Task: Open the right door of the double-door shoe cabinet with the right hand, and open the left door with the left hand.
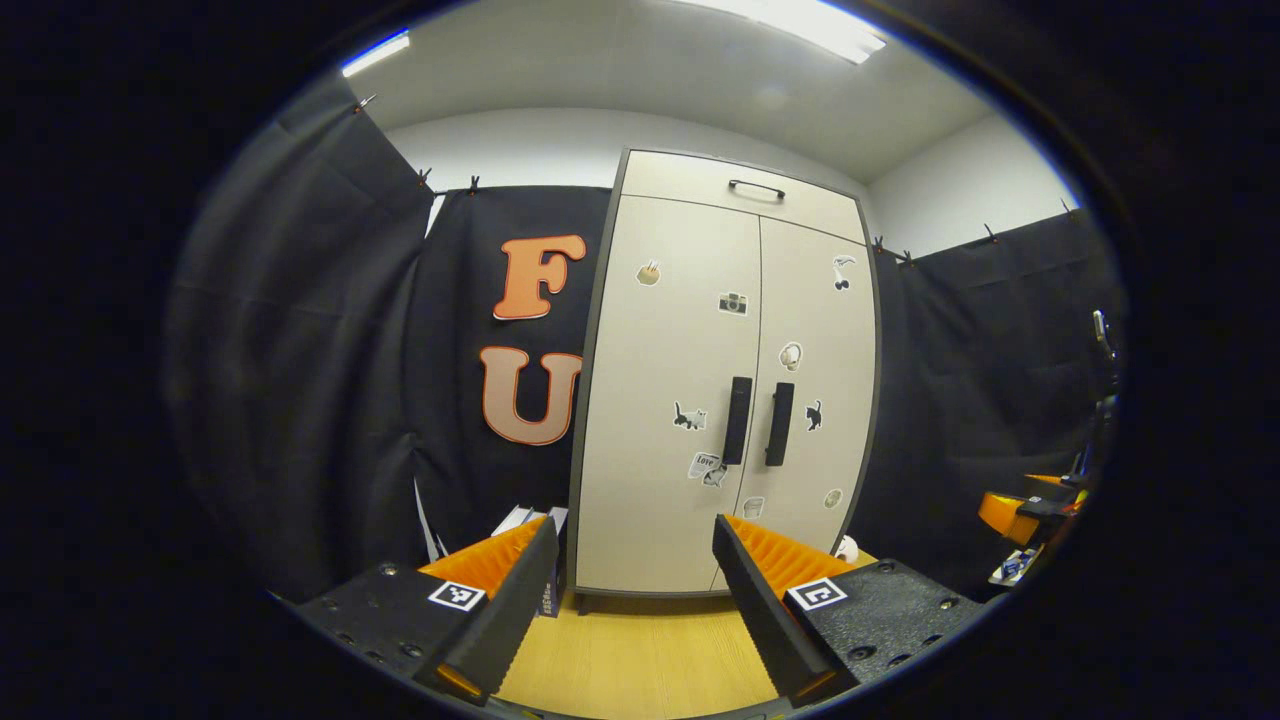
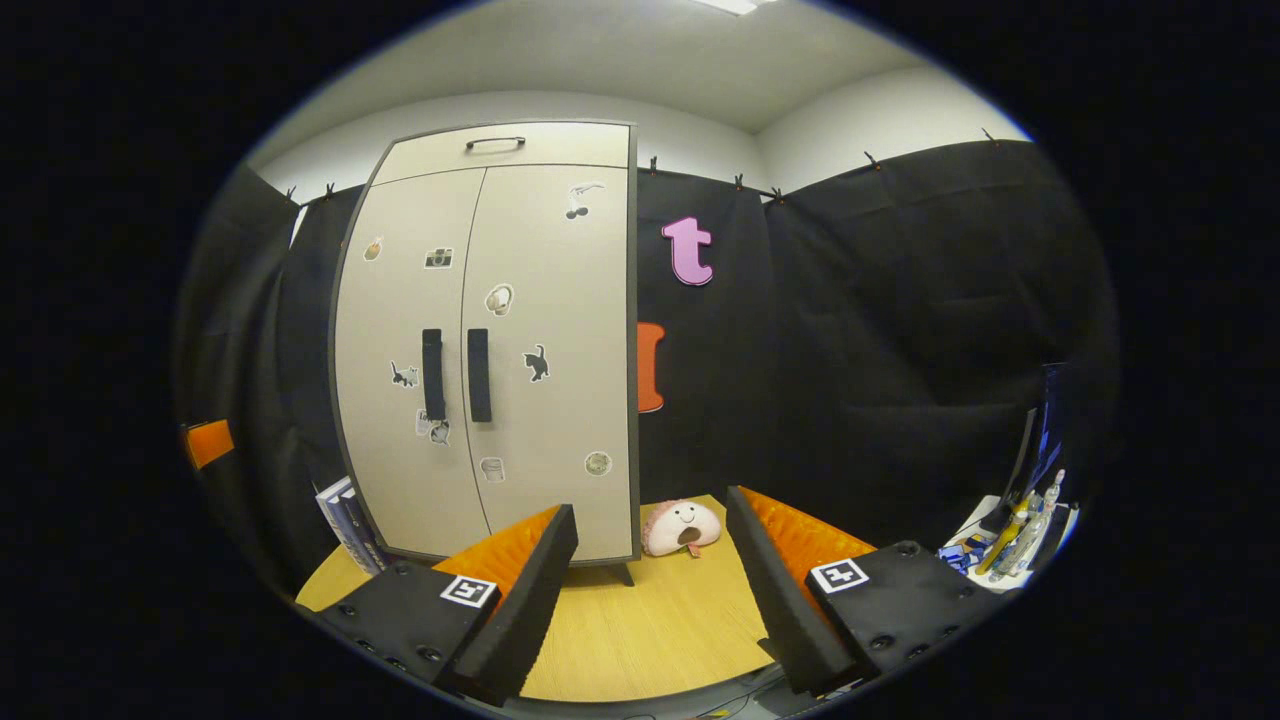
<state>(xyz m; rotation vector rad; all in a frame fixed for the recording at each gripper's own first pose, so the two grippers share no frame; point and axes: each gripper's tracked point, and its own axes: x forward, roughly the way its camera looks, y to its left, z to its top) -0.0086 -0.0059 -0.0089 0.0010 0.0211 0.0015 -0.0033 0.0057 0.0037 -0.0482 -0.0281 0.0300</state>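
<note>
Left gripper view: cabinet (image 1: 720,400) sits dead ahead, both doors shut, nothing started yet as far as I can judge.
Left gripper (image 1: 632,590): jaws spread wide, holding nothing, well short of the cabinet.
Left handle (image 1: 737,420): dark vertical bar around 1 o'clock from the gripper, right next to the seam.
Right gripper view: same cabinet, off toward 11 o'clock, doors flush.
Right gripper (image 2: 650,590): jaws wide apart too, empty, hanging over the wood floor (image 2: 640,630).
Right handle (image 2: 479,375): vertical bar at roughly 11 o'clock, just beside its twin.
Step in hand: my guess is the right door goes first, so that gripper needs to swing toward 11 and close in.
How to do it well: turn the jaws so they straddle the bar sideways, grab mid-bar, then pull along the door's arc, not straight back.
Watch out: the handles are really close, so it'd be easy to clip the wrong one.
Plush toy (image 2: 680,527): on the floor by the cabinet's right corner, may sit in the door's sweep.
</note>
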